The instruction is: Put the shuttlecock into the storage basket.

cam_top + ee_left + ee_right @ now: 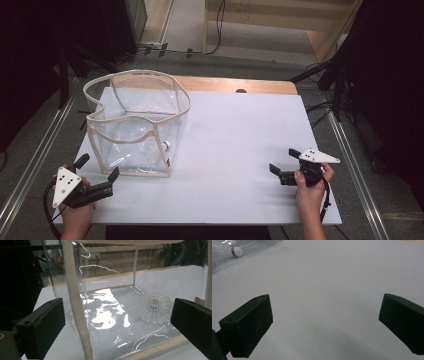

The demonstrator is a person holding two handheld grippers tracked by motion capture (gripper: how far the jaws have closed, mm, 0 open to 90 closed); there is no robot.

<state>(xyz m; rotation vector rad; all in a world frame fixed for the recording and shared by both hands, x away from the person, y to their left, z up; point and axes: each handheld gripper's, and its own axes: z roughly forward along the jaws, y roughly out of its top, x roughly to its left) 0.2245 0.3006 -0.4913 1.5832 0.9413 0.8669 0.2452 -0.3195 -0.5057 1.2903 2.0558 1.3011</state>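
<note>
A clear plastic bag with cream fabric trim stands open on the white table, left of centre. Inside it, near the front right corner, lies a white shuttlecock. In the left gripper view the shuttlecock rests on the bag's floor behind a cream corner strip. My left gripper is open just in front of the bag's near left corner, not touching it. My right gripper is open over bare table at the right, nothing between its jaws. In the right gripper view the shuttlecock's cork tip shows at the top left.
The white table top has a wooden strip along its far edge. Dark stands and cables lie on the floor beyond the table and at both sides.
</note>
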